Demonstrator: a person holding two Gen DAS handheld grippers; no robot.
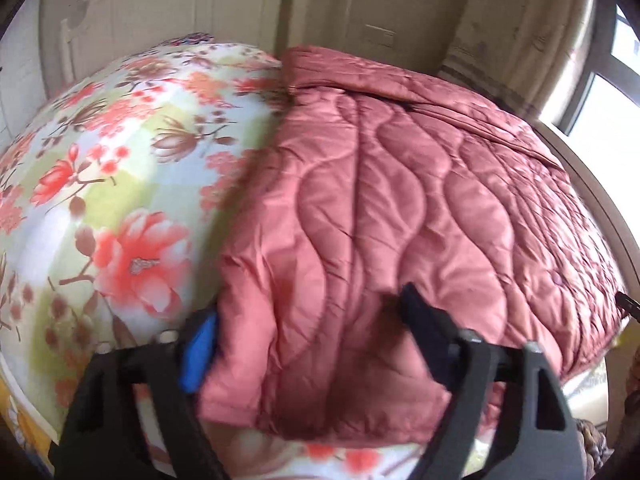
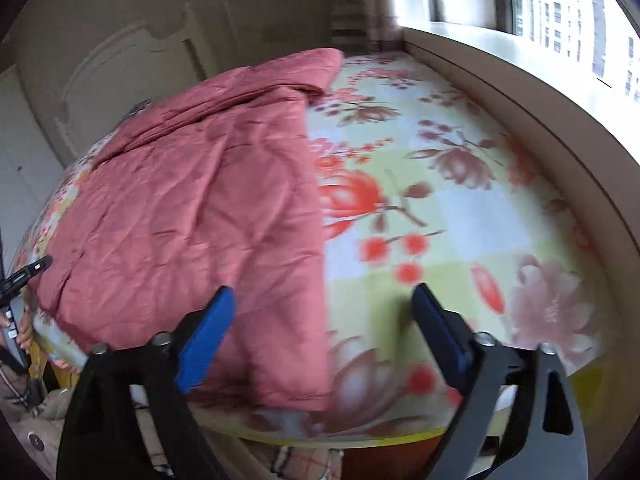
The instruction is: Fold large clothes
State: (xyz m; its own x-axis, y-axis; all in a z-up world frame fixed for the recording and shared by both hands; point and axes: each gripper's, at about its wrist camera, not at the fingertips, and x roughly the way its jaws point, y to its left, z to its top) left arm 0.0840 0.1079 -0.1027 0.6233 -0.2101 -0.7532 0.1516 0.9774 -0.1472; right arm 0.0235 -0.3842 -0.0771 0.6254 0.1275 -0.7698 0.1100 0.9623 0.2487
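A large pink quilted coat (image 1: 392, 208) lies folded lengthways on a bed with a floral sheet (image 1: 120, 152). My left gripper (image 1: 308, 320) is open and hovers over the coat's near left corner, with one finger on each side of the edge. In the right wrist view the same coat (image 2: 200, 208) covers the left half of the bed, and the floral sheet (image 2: 460, 208) shows to its right. My right gripper (image 2: 324, 312) is open and empty above the coat's near right edge. The left gripper's tip (image 2: 24, 276) shows at the far left of that view.
A cream headboard (image 1: 160, 8) and wall stand behind the bed. A window (image 2: 560, 12) and a pale ledge (image 2: 520, 92) run along the bed's right side. Plaid fabric (image 2: 300, 464) lies below the bed's near edge.
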